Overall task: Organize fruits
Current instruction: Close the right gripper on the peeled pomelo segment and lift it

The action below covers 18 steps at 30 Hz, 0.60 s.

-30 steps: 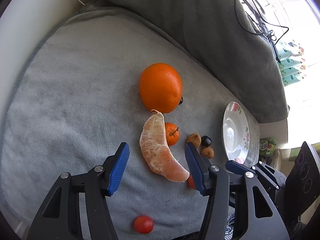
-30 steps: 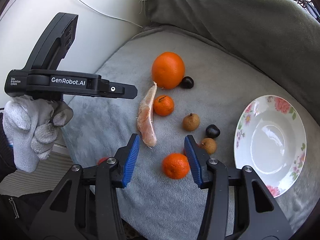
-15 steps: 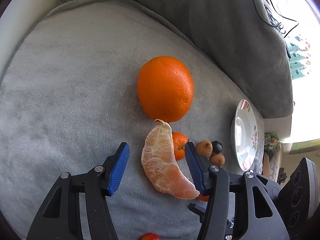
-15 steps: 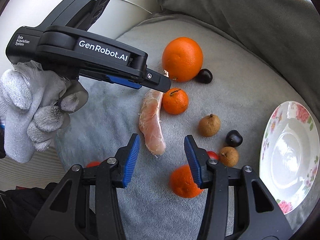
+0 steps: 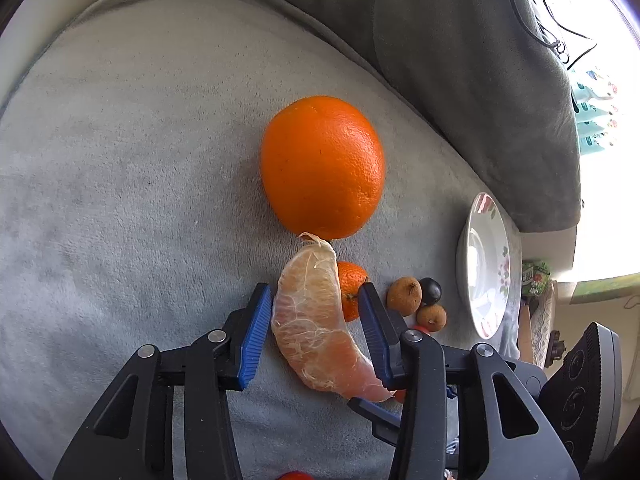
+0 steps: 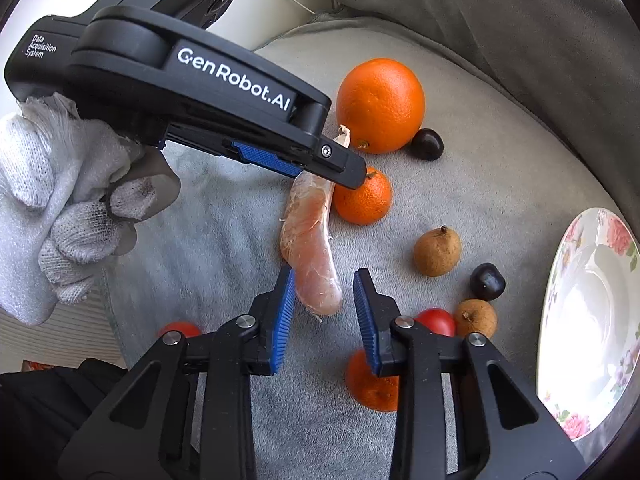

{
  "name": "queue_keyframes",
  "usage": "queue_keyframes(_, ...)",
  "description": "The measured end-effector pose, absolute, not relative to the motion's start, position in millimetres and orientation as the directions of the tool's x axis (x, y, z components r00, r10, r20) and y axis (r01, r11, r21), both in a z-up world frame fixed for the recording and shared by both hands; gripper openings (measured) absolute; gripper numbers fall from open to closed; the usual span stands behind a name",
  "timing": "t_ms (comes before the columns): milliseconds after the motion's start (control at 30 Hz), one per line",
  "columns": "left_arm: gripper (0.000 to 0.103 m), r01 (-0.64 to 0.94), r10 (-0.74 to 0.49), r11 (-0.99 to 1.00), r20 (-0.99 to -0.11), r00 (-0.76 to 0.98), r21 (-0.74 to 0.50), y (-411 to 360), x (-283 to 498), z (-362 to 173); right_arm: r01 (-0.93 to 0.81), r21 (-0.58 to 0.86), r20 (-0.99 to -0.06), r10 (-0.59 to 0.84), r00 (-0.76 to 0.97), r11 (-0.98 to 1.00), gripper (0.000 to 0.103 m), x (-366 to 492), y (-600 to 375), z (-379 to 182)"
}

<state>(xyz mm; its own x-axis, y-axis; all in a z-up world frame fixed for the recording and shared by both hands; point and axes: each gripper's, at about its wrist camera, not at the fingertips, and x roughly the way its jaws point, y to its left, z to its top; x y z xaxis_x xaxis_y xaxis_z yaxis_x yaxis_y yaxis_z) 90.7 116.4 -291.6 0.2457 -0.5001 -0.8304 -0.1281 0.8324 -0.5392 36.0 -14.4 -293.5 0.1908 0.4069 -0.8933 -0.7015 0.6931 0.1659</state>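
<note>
Left gripper [image 5: 314, 330]: jaws have just been closing around the upper middle of the peeled citrus segment [image 5: 316, 324]; the blue pads stand at or just off its flanks, firm contact not yet evident, so they read as not yet gripping. Right gripper [image 6: 324, 312]: jaws likewise have just been closing, straddling the segment's near tip; the left pad looks to touch it, the right pad stands clear, so nothing is clenched. The segment lies curved on the grey cushion [image 5: 120, 160], its far tip touching the large orange [image 5: 322, 166], a small mandarin [image 6: 362, 196] just beside its middle. Judgement: one gripper is enough for this soft piece; two pinches at opposite ends risk tearing the membrane. Best close slowly across the thick middle, stop at first resistance, lift straight up so the tip clears the large orange without rolling it. The right jaws are better released and backed away, or kept as light support only. Outward: two brown longans [image 6: 438, 250], dark cherries [image 6: 486, 282], a cherry tomato [image 6: 436, 320] and a second mandarin [image 6: 370, 388] lie near; the floral plate [image 6: 576, 240] stands empty at the right, the likely destination. A gloved hand [image 6: 68, 216] holds the left tool.
</note>
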Motion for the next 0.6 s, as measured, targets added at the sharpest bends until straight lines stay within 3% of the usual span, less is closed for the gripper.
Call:
queue_keyframes(200,0.034,-0.133,-0.499,0.830,-0.828,0.257,-0.542,116.9,89.3,-290.8,-0.699,0.173,-0.889,0.416,0.192,0.693,0.023,36.3,-9.0,-294.7)
queue_keyframes(600,0.030,-0.140,-0.497,0.824,-0.820,0.284,-0.548,120.8,82.8,-285.3,-0.718,0.110,-0.885,0.396,0.243,0.687,0.018,12.1,-10.1,-283.9)
